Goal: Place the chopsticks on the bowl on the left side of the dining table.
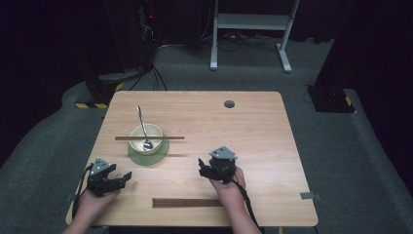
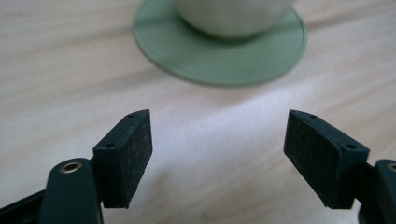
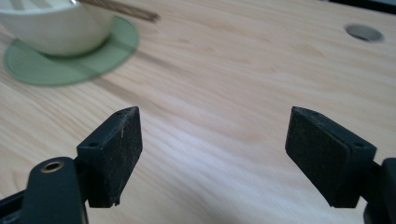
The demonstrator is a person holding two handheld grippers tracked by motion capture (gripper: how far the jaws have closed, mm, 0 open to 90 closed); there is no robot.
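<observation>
A cream bowl (image 1: 145,136) stands on a green round coaster (image 1: 163,152) at the table's left middle. A metal spoon (image 1: 141,124) leans in the bowl, and a dark chopstick (image 1: 170,138) lies across its rim. Another dark pair of chopsticks (image 1: 185,202) lies near the front edge. My left gripper (image 1: 127,175) is at the front left, pointing right, open with nothing between its jaws. Its own view has the left gripper (image 2: 219,149) over bare wood, short of the coaster (image 2: 210,60). My right gripper (image 1: 202,165) is open right of the coaster; the right gripper (image 3: 212,149) holds nothing.
The wooden table (image 1: 253,136) has a grey cable hole (image 1: 229,104) near its far edge. A strip of grey tape (image 1: 309,196) sits at the front right corner. A white desk frame (image 1: 251,22) stands on the carpet behind the table.
</observation>
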